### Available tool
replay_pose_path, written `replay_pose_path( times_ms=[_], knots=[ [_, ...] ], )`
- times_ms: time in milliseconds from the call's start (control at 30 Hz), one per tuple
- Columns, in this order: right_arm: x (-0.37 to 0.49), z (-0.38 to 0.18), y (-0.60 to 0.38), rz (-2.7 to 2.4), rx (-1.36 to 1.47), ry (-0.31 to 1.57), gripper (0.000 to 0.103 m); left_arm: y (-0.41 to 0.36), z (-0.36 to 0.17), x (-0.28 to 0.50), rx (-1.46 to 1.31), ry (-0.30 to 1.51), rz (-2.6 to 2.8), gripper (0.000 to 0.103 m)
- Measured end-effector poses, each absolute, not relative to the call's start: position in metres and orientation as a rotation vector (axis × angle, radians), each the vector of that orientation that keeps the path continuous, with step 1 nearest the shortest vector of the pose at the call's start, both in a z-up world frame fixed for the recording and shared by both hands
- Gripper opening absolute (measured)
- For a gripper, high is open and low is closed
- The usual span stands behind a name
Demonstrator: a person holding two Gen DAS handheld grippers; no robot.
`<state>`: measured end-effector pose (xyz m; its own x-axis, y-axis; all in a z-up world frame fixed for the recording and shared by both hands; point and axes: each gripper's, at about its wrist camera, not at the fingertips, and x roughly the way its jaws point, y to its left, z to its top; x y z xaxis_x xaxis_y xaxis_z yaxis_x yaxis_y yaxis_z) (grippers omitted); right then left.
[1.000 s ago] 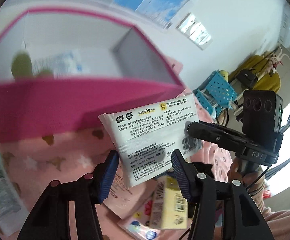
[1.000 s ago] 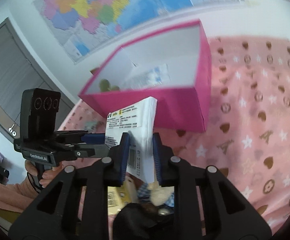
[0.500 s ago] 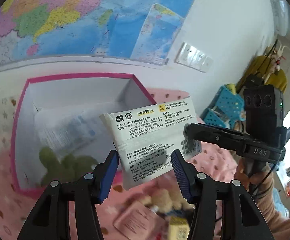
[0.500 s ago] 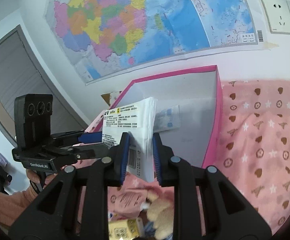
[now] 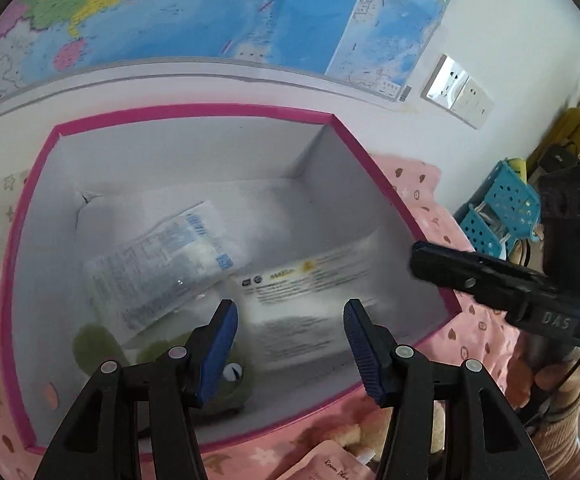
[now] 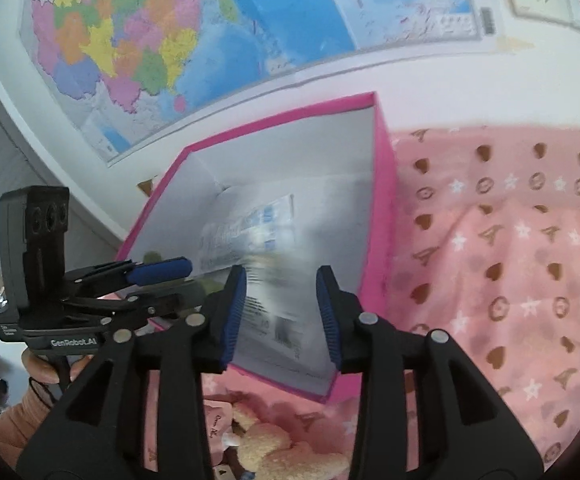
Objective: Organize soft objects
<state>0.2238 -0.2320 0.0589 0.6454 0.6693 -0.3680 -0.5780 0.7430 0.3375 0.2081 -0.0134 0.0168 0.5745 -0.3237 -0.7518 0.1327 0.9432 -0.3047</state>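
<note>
A pink box with a white inside (image 5: 194,110) stands on the pink blanket against the wall; it also shows in the right wrist view (image 6: 382,184). The white wipes pack (image 5: 310,300) lies blurred inside it at the right, below both grippers; it also shows in the right wrist view (image 6: 278,312). Another white and blue pack (image 5: 158,264) and a green plush toy (image 5: 90,344) lie in the box too. My left gripper (image 5: 290,344) is open and empty over the box. My right gripper (image 6: 282,316) is open and empty over the box's near side.
A beige plush toy (image 6: 274,448) and a pink sachet (image 5: 326,464) lie on the blanket (image 6: 510,260) in front of the box. A map hangs on the wall behind (image 6: 170,40). Blue baskets (image 5: 502,208) stand at the right.
My right gripper has opened and let go of the wipes pack, which has dropped into the box. Both grippers have moved forward over the box.
</note>
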Motion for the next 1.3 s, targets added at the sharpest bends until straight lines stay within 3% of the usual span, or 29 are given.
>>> replay_pose_path(
  times_ms=[600, 800, 967, 1300],
  knots=[
    [0.121, 0.052, -0.260, 0.882, 0.159, 0.392, 0.060, -0.019, 0.033, 0.118, -0.188, 0.792, -0.367, 0.063],
    [0.107, 0.018, -0.266, 0.849, 0.129, 0.459, 0.061, -0.029, 0.020, 0.089, -0.192, 0.816, -0.415, 0.063],
    [0.098, -0.025, -0.272, 0.798, 0.112, 0.545, 0.071, -0.046, 0.006, 0.071, -0.171, 0.852, -0.476, 0.063],
    [0.089, -0.084, -0.295, 0.769, 0.211, 0.610, 0.071, -0.070, -0.009, 0.055, -0.168, 0.898, -0.554, 0.063]
  ],
)
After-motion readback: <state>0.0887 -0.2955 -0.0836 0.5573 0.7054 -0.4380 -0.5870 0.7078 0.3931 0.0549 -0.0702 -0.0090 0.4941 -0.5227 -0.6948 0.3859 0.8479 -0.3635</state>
